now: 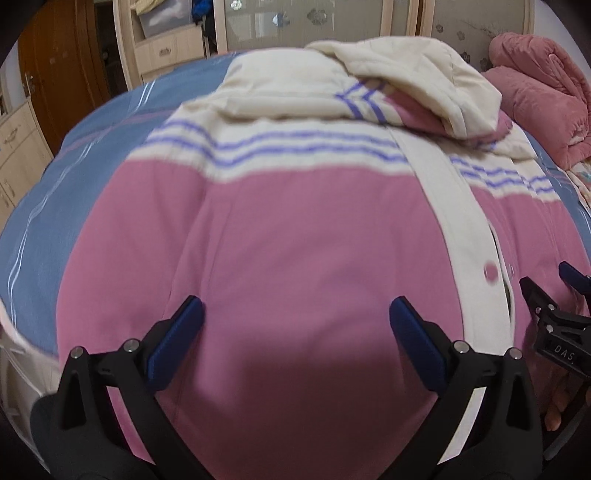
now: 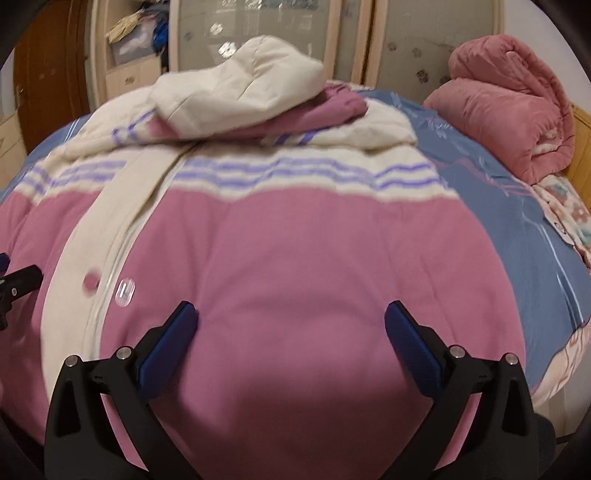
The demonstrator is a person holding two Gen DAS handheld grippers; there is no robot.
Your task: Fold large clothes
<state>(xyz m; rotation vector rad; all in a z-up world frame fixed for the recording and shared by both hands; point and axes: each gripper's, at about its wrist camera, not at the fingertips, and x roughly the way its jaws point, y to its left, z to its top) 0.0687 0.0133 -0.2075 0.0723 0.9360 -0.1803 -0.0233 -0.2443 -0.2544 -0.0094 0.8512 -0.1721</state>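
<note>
**Padded jacket spread on a bed, both claws released above it**

Left wrist view: left claw spread wide, blue fingertips apart, gripping nothing, poised over the pink lower body of a padded jacket. Jacket lying front-up on a bed with a blue cover, hem nearest the camera. Cream band with thin purple stripes across the chest. Cream placket running down right of centre, with a pink snap button on it. Cream hood and folded sleeves bunched at the far end. Right claw at the right edge, over the jacket's other half. Rolled pink quilt far right; cream wardrobe behind.

Right wrist view: right claw likewise spread wide and empty, over the pink panel right of the placket. Clear zipper pull just beside the snap button. Hood piled on top at the far end. Part of the left claw at the left edge. Pink quilt upper right on the bed.
</note>
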